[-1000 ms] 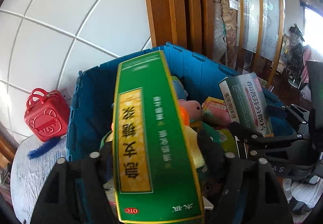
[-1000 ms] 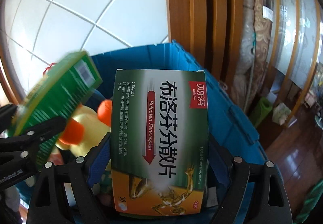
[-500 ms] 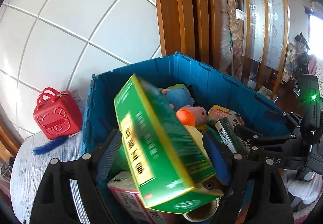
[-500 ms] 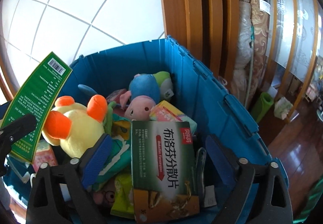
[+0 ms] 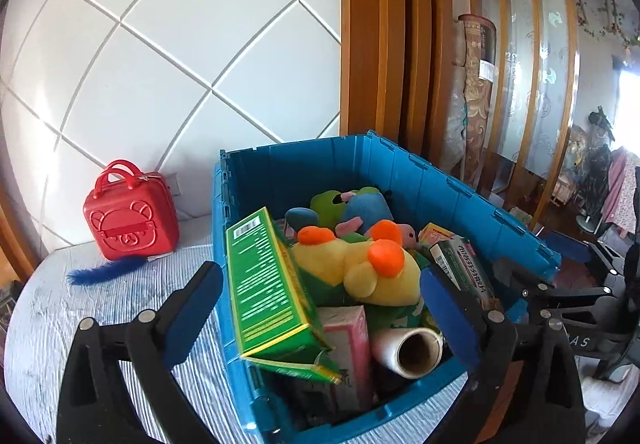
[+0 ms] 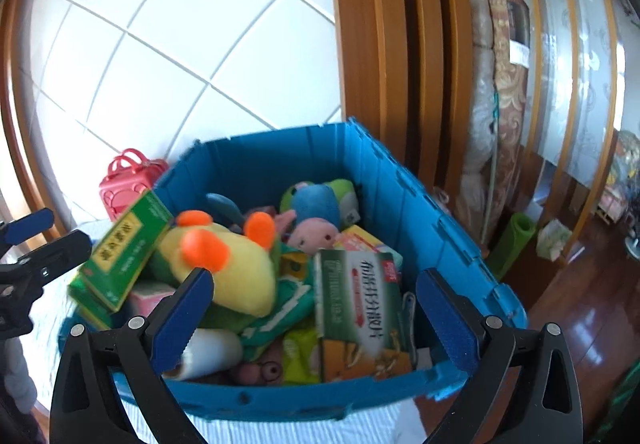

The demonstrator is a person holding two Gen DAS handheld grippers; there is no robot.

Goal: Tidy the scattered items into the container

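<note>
A blue crate (image 5: 440, 187) (image 6: 420, 219) stands on the striped cloth, packed with plush toys and boxes. The long green box (image 5: 268, 284) (image 6: 124, 256) leans against the crate's left wall, beside a yellow duck plush (image 5: 360, 264) (image 6: 232, 268). The green-and-white medicine box (image 6: 360, 308) (image 5: 460, 272) lies at the crate's near right. My left gripper (image 5: 320, 316) hovers over the near left corner, its jaws opening and its pads touching nothing. My right gripper (image 6: 314, 316) hangs over the near rim, jaws also opening, gripping nothing.
A red toy case (image 5: 130, 224) and a blue fluffy strip (image 5: 104, 272) lie on the striped cloth (image 5: 48, 324) left of the crate. A tiled wall stands behind. A wooden frame, a rolled carpet (image 6: 508, 103) and wooden floor (image 6: 580, 304) are to the right.
Both boxes left the grippers and dropped into the crate. Both grippers drew back and up from the crate, and their jaws spread wider.
</note>
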